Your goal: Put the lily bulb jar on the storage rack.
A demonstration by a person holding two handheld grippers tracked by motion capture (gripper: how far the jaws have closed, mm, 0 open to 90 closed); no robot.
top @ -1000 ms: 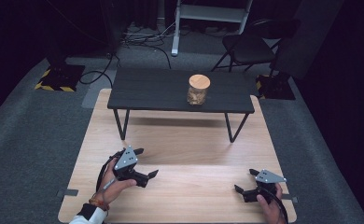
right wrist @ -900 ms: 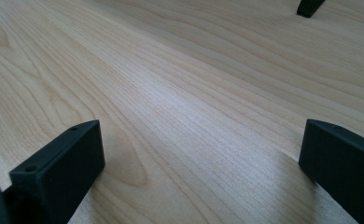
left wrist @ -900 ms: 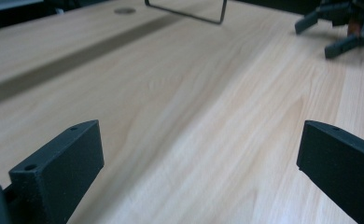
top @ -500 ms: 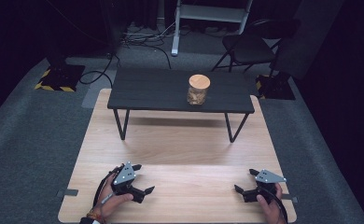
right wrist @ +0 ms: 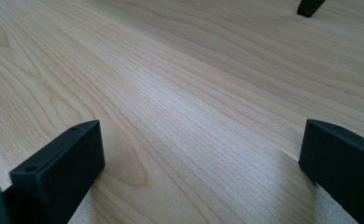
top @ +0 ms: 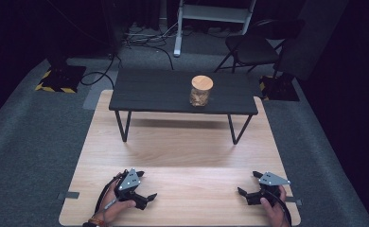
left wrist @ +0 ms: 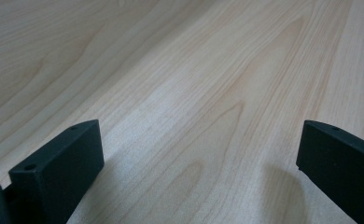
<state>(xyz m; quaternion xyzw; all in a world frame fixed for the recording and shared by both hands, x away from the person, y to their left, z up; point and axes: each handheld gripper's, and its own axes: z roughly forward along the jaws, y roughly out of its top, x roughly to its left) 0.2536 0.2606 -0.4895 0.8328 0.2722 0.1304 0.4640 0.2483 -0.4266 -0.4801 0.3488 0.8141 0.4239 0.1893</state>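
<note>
A glass jar (top: pixel 201 91) with a round wooden lid stands upright on a low black table (top: pixel 149 90), right of its middle. My left gripper (top: pixel 147 184) rests on the pale wooden board (top: pixel 187 146) near its front left corner, held by a hand, jaws wide apart with nothing between them. My right gripper (top: pixel 248 182) lies near the front right corner, also open and empty. Bare wood grain lies between the black jaws in the left gripper view (left wrist: pixel 199 154) and in the right gripper view (right wrist: pixel 201 154). Both grippers are far in front of the jar.
The black table stands on thin hairpin legs across the far part of the board; one leg foot (right wrist: pixel 309 7) is visible. Grey carpet (top: pixel 36 142) surrounds the board. A folding chair (top: pixel 251 47), cables and a white stand (top: pixel 211 12) sit behind.
My left gripper has moved back toward the board's front edge and slightly right, settling low on the wood. The right gripper and the jar have stayed put.
</note>
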